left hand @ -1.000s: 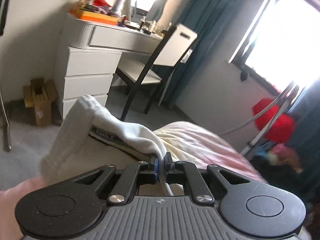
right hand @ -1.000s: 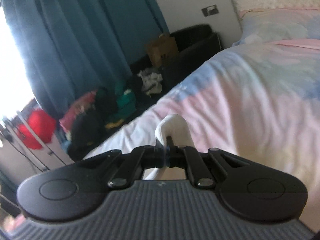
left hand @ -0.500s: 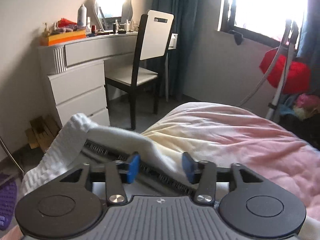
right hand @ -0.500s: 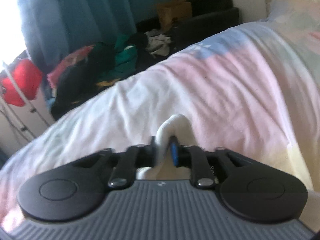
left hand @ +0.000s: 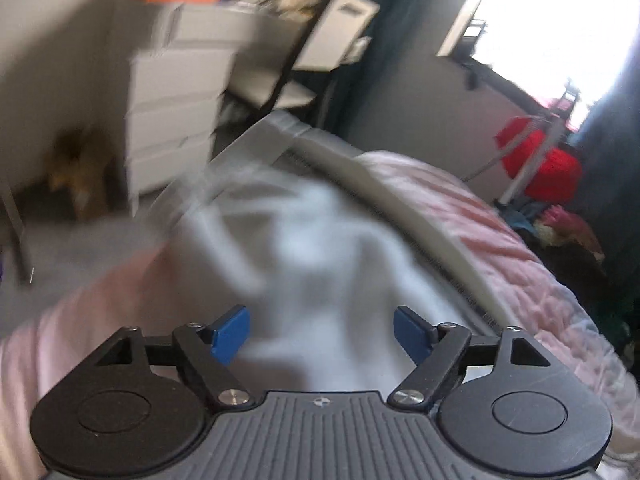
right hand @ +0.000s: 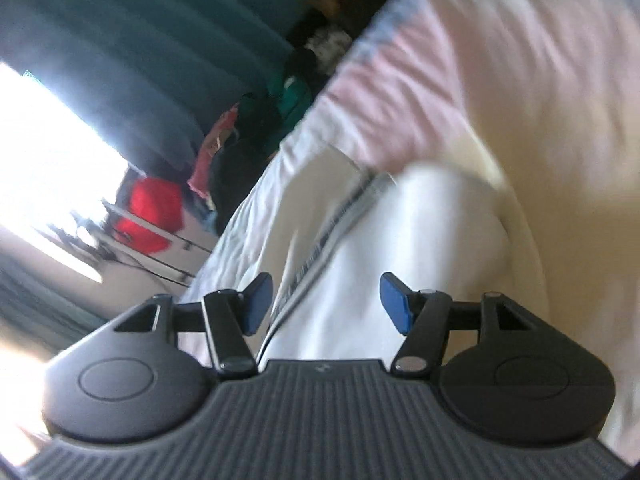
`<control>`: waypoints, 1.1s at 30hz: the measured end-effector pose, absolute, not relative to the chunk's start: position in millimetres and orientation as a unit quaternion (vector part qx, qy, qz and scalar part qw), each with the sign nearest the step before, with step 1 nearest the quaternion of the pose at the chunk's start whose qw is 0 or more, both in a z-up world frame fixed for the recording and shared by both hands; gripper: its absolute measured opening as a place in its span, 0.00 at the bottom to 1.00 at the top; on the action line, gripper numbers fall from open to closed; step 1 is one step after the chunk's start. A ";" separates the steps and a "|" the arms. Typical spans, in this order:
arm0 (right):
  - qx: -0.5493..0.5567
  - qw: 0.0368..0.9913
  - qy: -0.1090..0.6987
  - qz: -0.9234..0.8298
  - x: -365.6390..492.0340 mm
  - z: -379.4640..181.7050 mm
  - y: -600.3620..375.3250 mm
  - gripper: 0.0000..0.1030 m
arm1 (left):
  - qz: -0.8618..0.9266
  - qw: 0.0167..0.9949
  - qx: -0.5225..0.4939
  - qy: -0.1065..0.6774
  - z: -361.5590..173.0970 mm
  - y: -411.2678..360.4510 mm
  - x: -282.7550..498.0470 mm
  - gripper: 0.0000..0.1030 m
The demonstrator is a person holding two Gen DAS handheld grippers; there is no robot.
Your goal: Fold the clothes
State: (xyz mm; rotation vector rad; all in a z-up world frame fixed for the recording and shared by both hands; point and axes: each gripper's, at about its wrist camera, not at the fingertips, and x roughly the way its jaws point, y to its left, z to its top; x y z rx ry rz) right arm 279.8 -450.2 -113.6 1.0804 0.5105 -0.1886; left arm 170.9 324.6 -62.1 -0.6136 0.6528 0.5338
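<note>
**Both tongs opening over the white garment**

The left tongs (left hand: pixel 322 334) and right tongs (right hand: pixel 326 302) are both opening, blue pads clear of the cloth. The white garment (left hand: pixel 320 248) lies blurred on the pink bed (left hand: pixel 500 240), just ahead of and between both sets of pads.

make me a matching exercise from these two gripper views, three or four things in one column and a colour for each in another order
Things:
1. garment
2. bed cover
3. curtain
4. bundle by the window

Colours:
a. red
b. white
c. dark teal
d. pink

Pairs: 1-b, 2-d, 3-c, 4-a
</note>
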 end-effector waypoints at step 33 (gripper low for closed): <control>0.487 0.847 0.167 -0.137 276.8 -114.2 -461.5 0.12 | 0.279 0.820 -0.453 0.211 -52.1 419.6 135.6 0.08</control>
